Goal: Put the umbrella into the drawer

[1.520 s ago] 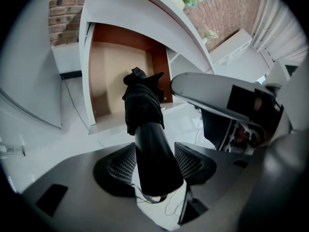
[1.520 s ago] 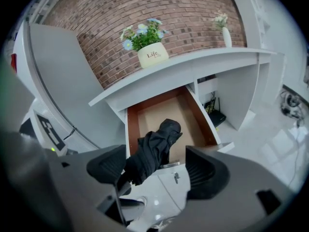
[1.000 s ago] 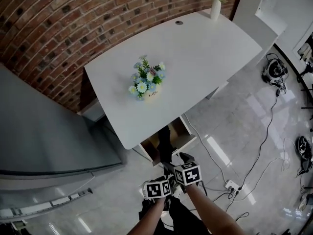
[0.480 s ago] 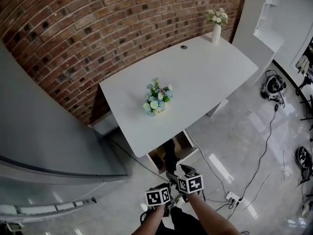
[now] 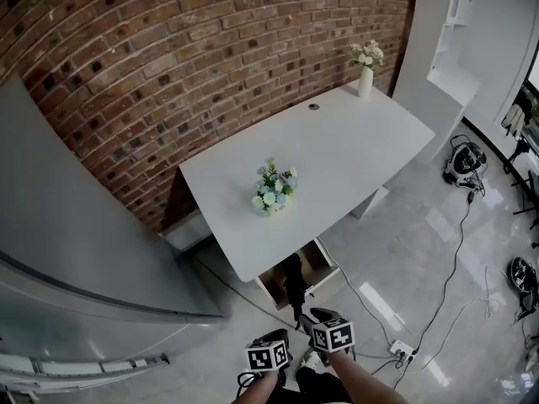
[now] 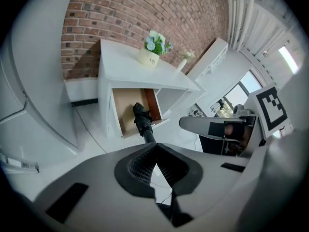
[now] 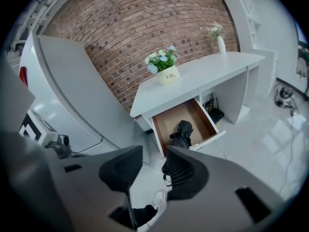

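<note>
the folded black fabric umbrella [image 7: 182, 132] sits at the centre of the right gripper view. its top end is inside the open wood-lined drawer [image 7: 170, 122] under the white desk [image 5: 337, 158], its body leans over the drawer's white front edge, and its lower end sticks out toward the bottom of the frame. the left gripper [image 6: 155, 146], low in the middle of its own view, has just been closing, and its jaws now meet with nothing seen between them. the umbrella's near end lines up just beyond their tips, and i cannot tell whether it touches them. the right gripper [image 7: 154, 154] has also just been closing, but its jaws stand partly apart with only the floor showing in the gap. the umbrella shows behind the right-hand jaw and is not pinched. i judge the placing mostly done: the umbrella looks released but is not lying fully inside, so it likely needs a nudge in, and the drawer is open.
</note>
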`<state>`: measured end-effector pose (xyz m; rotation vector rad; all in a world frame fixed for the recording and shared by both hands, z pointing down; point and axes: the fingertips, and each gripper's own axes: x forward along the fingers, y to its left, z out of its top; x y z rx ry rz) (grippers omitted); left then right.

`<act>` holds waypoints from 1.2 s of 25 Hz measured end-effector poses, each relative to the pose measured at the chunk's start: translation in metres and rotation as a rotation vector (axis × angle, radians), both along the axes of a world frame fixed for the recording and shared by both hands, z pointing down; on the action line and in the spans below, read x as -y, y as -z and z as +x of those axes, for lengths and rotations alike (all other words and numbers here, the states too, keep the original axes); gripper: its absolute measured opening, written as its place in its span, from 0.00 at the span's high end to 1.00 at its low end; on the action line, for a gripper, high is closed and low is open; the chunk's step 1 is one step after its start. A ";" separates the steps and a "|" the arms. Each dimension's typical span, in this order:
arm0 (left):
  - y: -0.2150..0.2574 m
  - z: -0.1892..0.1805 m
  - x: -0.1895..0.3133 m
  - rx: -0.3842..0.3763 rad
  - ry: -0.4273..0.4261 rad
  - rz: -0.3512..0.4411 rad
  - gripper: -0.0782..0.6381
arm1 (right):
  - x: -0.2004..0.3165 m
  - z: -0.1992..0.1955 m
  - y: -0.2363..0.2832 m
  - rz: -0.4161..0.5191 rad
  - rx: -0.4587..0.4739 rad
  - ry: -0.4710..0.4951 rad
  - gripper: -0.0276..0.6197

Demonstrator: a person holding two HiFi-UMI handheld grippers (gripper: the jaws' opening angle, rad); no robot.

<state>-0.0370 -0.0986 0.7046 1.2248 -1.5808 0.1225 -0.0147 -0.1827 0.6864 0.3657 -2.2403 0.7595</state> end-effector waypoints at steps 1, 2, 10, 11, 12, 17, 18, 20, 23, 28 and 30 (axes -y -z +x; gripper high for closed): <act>0.005 0.001 -0.002 0.008 -0.007 0.013 0.88 | -0.003 0.001 0.003 0.002 -0.001 0.003 0.73; 0.010 0.002 -0.005 0.014 -0.014 0.021 0.88 | -0.006 0.003 0.006 0.005 -0.004 0.008 0.77; 0.037 0.011 -0.011 0.028 -0.078 0.090 0.88 | -0.032 -0.001 0.031 0.023 0.029 0.046 0.93; 0.040 0.014 -0.012 0.033 -0.090 0.095 0.88 | -0.035 -0.001 0.034 0.030 0.029 0.053 0.93; 0.042 0.016 -0.013 0.035 -0.100 0.098 0.88 | -0.039 -0.001 0.036 0.037 0.028 0.061 0.93; 0.046 0.023 -0.020 0.033 -0.129 0.096 0.88 | -0.049 -0.003 0.050 0.070 0.042 0.068 0.93; 0.048 0.023 -0.021 0.039 -0.134 0.097 0.88 | -0.049 -0.003 0.053 0.076 0.048 0.062 0.93; 0.052 0.022 -0.024 0.050 -0.144 0.101 0.88 | -0.049 -0.002 0.058 0.084 0.057 0.047 0.93; 0.052 0.023 -0.028 0.056 -0.146 0.101 0.88 | -0.049 -0.002 0.064 0.091 0.065 0.033 0.93; 0.050 0.032 -0.033 0.052 -0.167 0.096 0.88 | -0.059 0.006 0.060 0.079 0.054 0.025 0.93; 0.050 0.033 -0.033 0.049 -0.169 0.099 0.88 | -0.060 0.008 0.058 0.079 0.045 0.027 0.93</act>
